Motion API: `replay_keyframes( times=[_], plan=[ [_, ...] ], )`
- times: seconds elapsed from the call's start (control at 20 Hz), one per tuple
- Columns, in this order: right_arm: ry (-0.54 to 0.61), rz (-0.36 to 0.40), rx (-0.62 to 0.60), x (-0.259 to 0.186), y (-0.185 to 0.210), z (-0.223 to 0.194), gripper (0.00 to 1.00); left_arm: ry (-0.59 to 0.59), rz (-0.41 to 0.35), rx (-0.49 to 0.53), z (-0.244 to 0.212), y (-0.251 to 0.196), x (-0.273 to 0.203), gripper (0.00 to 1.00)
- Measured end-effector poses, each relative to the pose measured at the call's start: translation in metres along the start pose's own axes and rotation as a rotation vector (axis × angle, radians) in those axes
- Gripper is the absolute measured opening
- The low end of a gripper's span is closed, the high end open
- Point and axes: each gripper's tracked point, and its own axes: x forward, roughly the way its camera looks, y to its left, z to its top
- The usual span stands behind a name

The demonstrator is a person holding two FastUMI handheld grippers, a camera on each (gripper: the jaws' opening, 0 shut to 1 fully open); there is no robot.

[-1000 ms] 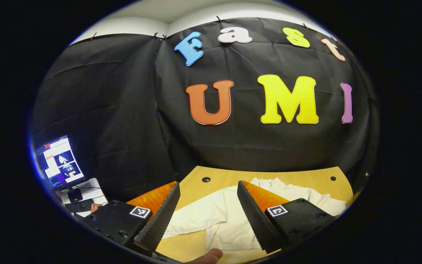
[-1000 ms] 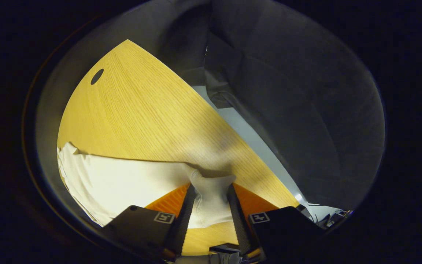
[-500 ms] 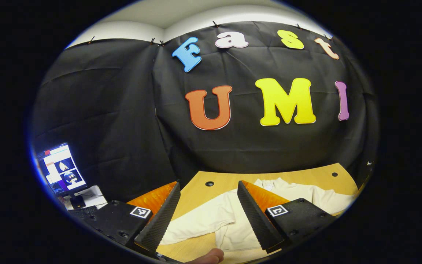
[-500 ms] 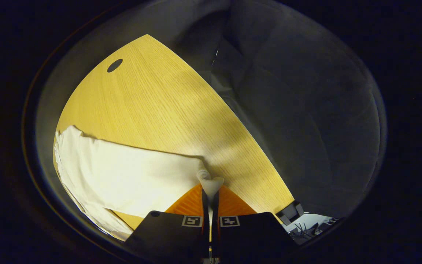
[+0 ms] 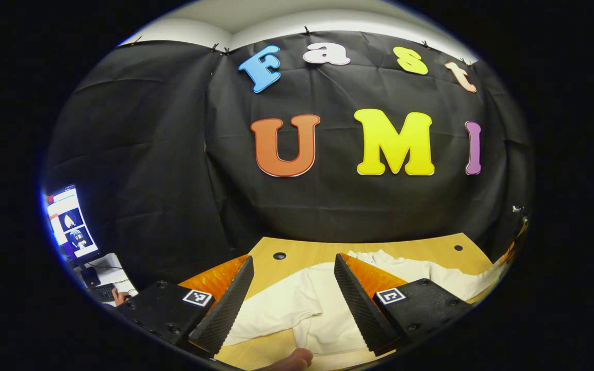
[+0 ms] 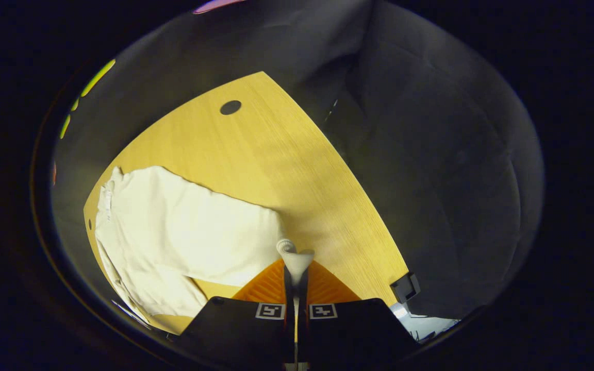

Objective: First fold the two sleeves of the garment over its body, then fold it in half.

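Note:
A cream long-sleeved garment (image 5: 323, 309) lies on the wooden table (image 5: 410, 250). In the left gripper view one sleeve (image 5: 271, 314) stretches out to the left across the table. My left gripper (image 5: 293, 264) hovers open above the garment, with nothing between its fingers. In the right gripper view the garment (image 6: 173, 232) lies to the left. My right gripper (image 6: 295, 268) is shut on the cuff of the other sleeve (image 6: 294, 254), and a small bunch of fabric sticks out past the fingertips. That sleeve runs from the cuff back to the body.
A fingertip of a hand (image 5: 294, 360) shows at the bottom of the left gripper view. A monitor (image 5: 67, 221) and a keyboard (image 5: 103, 292) stand on a side desk at the far left. The table's edge (image 6: 364, 206) drops off to the right of my right gripper.
My right gripper closed on the sleeve cuff and has lifted and turned with it; the sleeve now lies drawn more toward the body. The left gripper only drifted slightly.

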Motion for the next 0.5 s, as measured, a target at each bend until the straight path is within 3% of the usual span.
replay_keyframes(
  times=[0.5],
  plan=[
    [-0.067, 0.109, -0.190, -0.067, 0.152, 0.007, 0.02, -0.002, -0.079, -0.025, -0.010, 0.001, 0.024, 1.00]
  ],
)
